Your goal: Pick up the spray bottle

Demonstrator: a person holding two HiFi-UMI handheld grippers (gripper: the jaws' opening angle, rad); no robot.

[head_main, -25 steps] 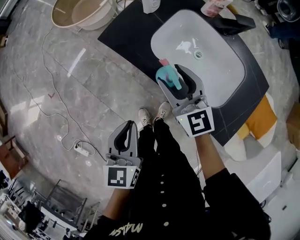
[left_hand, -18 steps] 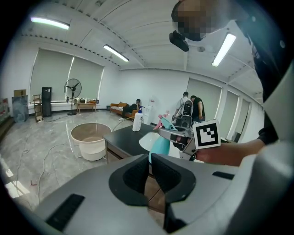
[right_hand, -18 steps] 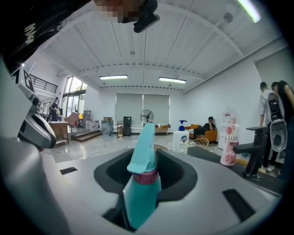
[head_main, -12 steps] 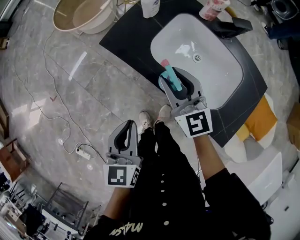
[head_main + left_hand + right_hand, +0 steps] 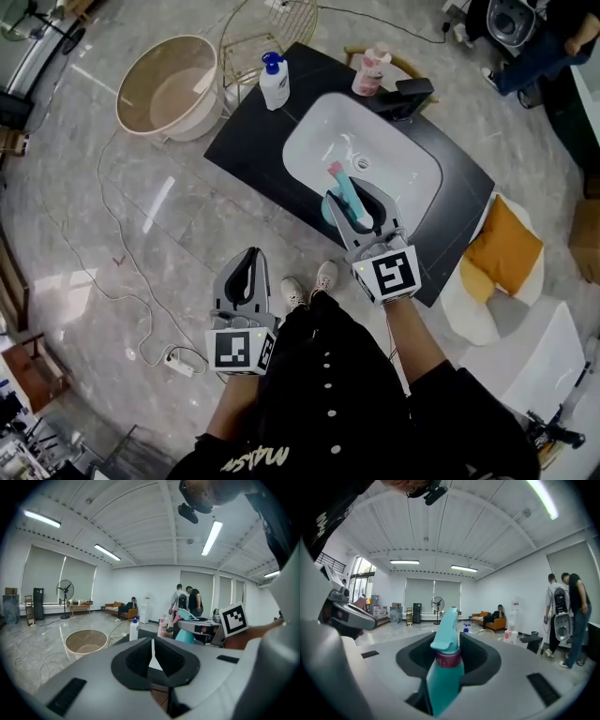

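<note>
The spray bottle (image 5: 341,195) is teal with a pink collar and a teal trigger head. My right gripper (image 5: 349,202) is shut on it, holding it upright above the front rim of the white sink (image 5: 398,164). In the right gripper view the bottle (image 5: 446,670) fills the gap between the jaws, its neck pressed by the pads. My left gripper (image 5: 246,274) hangs lower left over the floor, shut and holding nothing. In the left gripper view its pads meet at a thin slit (image 5: 152,651), and the bottle (image 5: 186,633) shows to the right.
The sink sits in a black counter (image 5: 246,141) with a white pump bottle (image 5: 274,82), a pink bottle (image 5: 371,69) and a black faucet (image 5: 409,94). A beige tub (image 5: 173,89) and a wire basket (image 5: 270,30) stand behind. An orange cushion (image 5: 504,246) lies right. People stand far off.
The right jaws closed on the spray bottle and lifted it off the sink's edge. Both grippers rose, the left staying shut and empty.
</note>
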